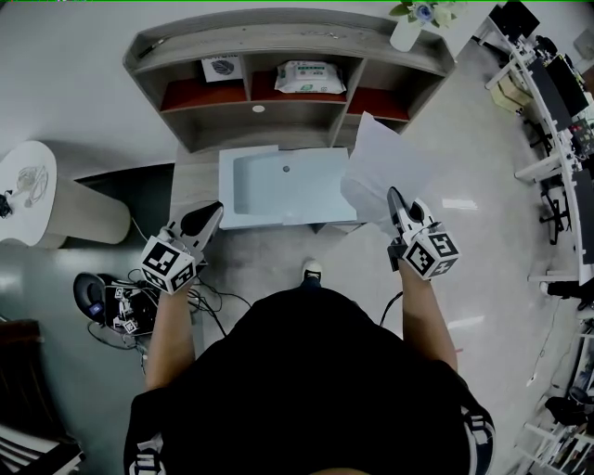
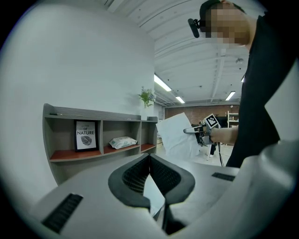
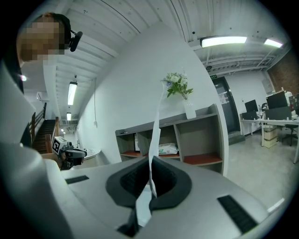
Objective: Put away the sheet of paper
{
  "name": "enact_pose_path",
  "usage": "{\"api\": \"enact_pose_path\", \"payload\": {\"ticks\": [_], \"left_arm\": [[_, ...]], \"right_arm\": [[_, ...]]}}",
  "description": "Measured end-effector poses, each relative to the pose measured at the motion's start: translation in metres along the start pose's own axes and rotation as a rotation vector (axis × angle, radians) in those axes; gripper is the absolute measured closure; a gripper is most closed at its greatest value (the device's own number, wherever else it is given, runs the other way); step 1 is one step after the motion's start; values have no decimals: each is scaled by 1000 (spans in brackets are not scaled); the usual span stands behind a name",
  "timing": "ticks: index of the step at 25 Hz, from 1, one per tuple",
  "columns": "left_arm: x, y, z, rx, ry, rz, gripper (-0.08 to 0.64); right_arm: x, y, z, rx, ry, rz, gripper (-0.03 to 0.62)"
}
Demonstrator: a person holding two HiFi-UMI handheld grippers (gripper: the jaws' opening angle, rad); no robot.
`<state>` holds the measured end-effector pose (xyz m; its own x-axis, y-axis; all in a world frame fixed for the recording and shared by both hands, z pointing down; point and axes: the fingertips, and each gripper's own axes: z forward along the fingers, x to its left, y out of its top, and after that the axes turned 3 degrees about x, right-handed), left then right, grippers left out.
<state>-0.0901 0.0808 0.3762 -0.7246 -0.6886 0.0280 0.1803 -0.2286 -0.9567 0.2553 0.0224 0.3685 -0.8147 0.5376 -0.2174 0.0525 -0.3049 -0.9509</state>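
The white sheet of paper [image 1: 379, 172] stands upright to the right of the open drawer [image 1: 269, 190], pinched by its lower edge in my right gripper [image 1: 393, 197], which is shut on it. In the right gripper view the paper [image 3: 155, 133] shows edge-on, rising from between the jaws of the right gripper [image 3: 150, 162]. My left gripper [image 1: 213, 211] hovers at the drawer's front left corner, shut with nothing in it. The left gripper view shows its jaws [image 2: 149, 158] closed together, with the paper [image 2: 175, 135] and the right gripper [image 2: 188, 131] beyond.
A grey shelf unit [image 1: 278, 121] stands behind the drawer, holding a framed print [image 1: 223, 67] and a pack of wipes [image 1: 310, 77]. A vase of flowers [image 1: 408, 28] sits on its top right. Cables [image 1: 121, 306] lie on the floor at left, beside a round white table [image 1: 28, 190].
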Motion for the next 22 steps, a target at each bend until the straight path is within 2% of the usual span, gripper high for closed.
{"api": "enact_pose_path", "payload": {"ticks": [10, 22], "left_arm": [[14, 2, 37, 24, 29, -20, 540], [23, 7, 72, 58, 80, -30, 540]], "right_arm": [[-35, 2, 38, 18, 48, 22, 578], [-63, -6, 78, 80, 147, 38, 578]]}}
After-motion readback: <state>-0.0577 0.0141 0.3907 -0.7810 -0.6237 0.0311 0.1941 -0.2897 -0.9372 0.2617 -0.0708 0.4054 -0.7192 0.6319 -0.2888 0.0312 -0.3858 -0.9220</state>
